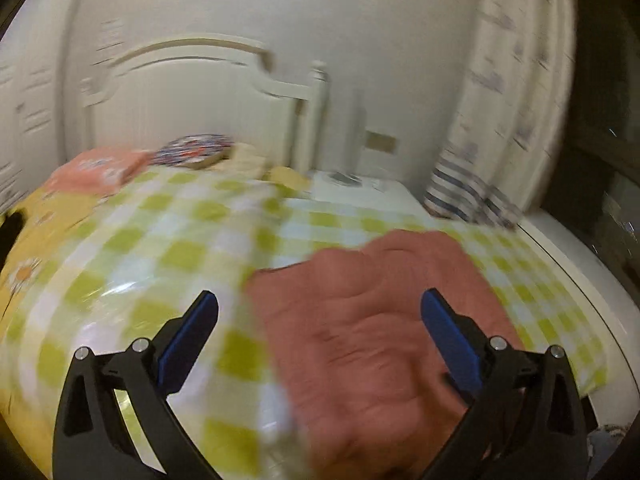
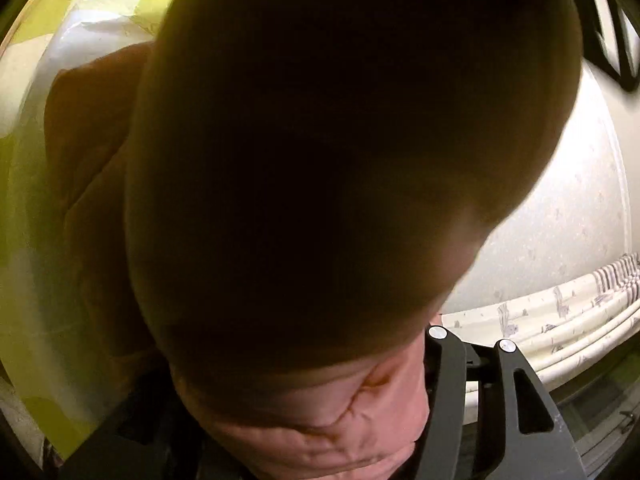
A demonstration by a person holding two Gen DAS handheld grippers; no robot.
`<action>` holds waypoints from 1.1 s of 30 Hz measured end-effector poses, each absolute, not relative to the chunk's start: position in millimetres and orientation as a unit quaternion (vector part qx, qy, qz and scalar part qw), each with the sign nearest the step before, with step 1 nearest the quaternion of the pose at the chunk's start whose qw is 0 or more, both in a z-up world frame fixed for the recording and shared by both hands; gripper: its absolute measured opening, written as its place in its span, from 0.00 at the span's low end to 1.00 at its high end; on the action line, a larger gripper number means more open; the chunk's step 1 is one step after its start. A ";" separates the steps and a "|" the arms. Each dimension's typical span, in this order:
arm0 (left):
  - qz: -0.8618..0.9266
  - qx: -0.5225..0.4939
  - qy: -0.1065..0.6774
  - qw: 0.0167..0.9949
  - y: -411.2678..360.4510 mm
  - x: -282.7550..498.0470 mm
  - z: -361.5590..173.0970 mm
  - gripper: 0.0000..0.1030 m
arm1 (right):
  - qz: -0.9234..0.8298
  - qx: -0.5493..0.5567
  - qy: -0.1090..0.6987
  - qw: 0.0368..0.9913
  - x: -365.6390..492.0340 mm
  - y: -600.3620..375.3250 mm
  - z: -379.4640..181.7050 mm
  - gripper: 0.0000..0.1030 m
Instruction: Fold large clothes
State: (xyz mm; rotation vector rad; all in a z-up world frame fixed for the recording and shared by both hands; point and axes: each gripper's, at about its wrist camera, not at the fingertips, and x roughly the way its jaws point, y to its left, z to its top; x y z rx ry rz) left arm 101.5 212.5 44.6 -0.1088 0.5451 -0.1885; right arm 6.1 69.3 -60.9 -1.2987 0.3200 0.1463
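Left tool (image 1: 320, 312) spread wide, empty, above the pink garment (image 1: 372, 320) on the bed (image 1: 152, 232). Garment drapes over the right tool (image 2: 432, 360); its state cannot be told.

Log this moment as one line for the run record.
stage: folding | garment: pink, on checked sheet | left gripper: open above it | right gripper: fabric drapes over its camera, jaws hidden

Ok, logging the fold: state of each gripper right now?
Left gripper: open, holding nothing.
Right gripper: cannot tell; the pink garment covers its fingers.
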 end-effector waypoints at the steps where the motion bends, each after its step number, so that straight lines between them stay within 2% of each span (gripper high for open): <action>1: -0.126 -0.042 0.284 0.950 193.0 117.3 45.1 0.98 | 0.066 -0.603 0.147 0.782 9.1 69.4 -62.2 0.53; 5: -0.155 0.036 0.338 0.928 138.7 181.7 29.0 0.98 | 0.069 -0.600 0.139 0.785 15.0 56.5 -64.9 0.53; 8: -0.105 0.150 0.391 0.902 114.8 236.6 -22.3 0.98 | 0.074 -0.585 0.133 0.797 18.5 42.0 -62.2 0.56; 9: -0.119 0.146 0.407 0.894 116.2 248.2 -39.3 0.98 | 0.079 -0.576 0.131 0.803 17.9 36.6 -58.4 0.57; 11: -0.148 0.073 0.414 0.895 137.1 260.7 -57.7 0.98 | 0.106 -0.542 0.143 0.821 18.1 21.2 -45.9 0.60; 12: -0.146 0.056 0.413 0.897 144.3 260.9 -60.5 0.98 | 0.133 -0.511 0.156 0.835 17.8 8.7 -35.7 0.65; 13: -0.139 0.054 0.403 0.903 148.1 256.7 -61.4 0.98 | 0.153 -0.488 0.163 0.844 16.2 -0.6 -28.5 0.79; 14: -0.134 0.059 0.396 0.906 147.8 253.9 -61.5 0.98 | 0.192 -0.445 0.175 0.857 14.1 -17.8 -17.0 0.86; 15: -0.128 0.064 0.389 0.910 147.7 250.8 -61.0 0.98 | 0.211 -0.416 0.186 0.865 13.8 -29.9 -10.2 0.88; 20: -0.115 0.069 0.383 0.914 147.3 248.9 -57.8 0.98 | 0.235 -0.335 0.213 0.888 18.9 -67.6 9.6 0.88; 24: -0.098 0.078 0.367 0.922 143.4 242.3 -53.1 0.98 | 0.276 -0.196 0.223 0.914 25.9 -81.4 50.7 0.88; 27: -0.078 0.085 0.351 0.929 141.8 237.0 -50.8 0.98 | 0.244 -0.147 0.233 0.930 40.7 -95.8 60.6 0.92; 30: -0.067 0.082 0.342 0.934 143.0 233.4 -47.8 0.98 | 0.214 -0.173 0.309 0.910 74.7 -69.7 18.5 0.95; 33: -0.050 0.102 0.328 0.938 136.8 228.0 -46.6 0.98 | 0.195 -0.219 0.301 0.907 75.3 -63.1 -13.0 0.96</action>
